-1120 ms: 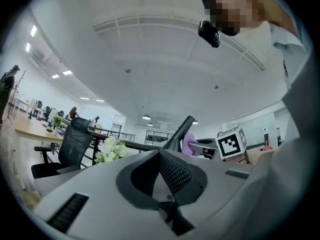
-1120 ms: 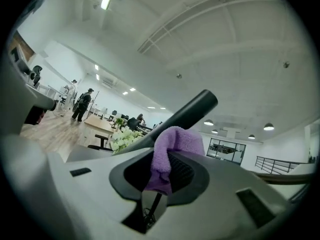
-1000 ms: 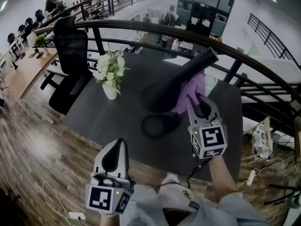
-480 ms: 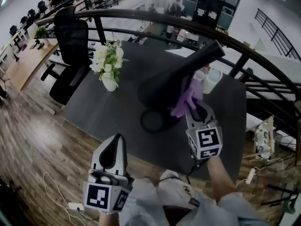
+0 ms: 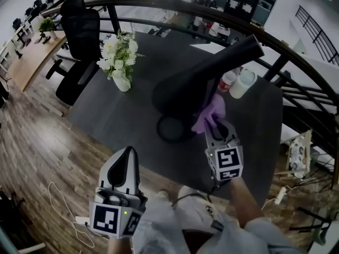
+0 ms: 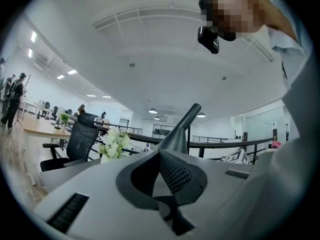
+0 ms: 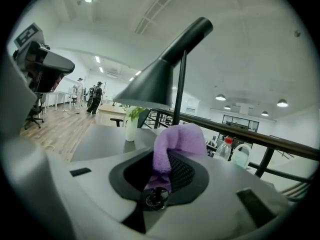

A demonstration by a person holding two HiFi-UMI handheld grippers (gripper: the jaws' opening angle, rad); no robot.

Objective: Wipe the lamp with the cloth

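- The right tool point(image 5: 213, 123) is gripping a purple cloth point(image 5: 211, 111), its jaws closed on the cloth's lower end; the right gripper view is showing the rest of the cloth point(image 7: 177, 141) bunching up above the jaws.
- The cloth is sitting just beside the lower rim of the black lamp point(image 5: 185, 89), under its cone-shaped shade and next to the stem. Whether it is touching cannot be told.
- The lamp is standing near the middle of the dark desk point(image 5: 122, 115), its round base lying toward the near edge and its shade tilting up toward the far right corner.
- The left tool point(image 5: 128, 151) is holding nothing, with its jaws pressed together. It is hovering off the desk's near edge, above the wooden floor point(image 5: 37, 142), well apart from the lamp.
- A white vase of flowers point(image 5: 119, 65) is standing by the desk's left edge.
- A red-capped bottle point(image 5: 226, 81) and a white jug point(image 5: 241, 83) are standing side by side near the far right corner, by the railing point(image 5: 159, 4).
- A black office chair point(image 5: 85, 41) is sitting beyond the desk's far left corner.
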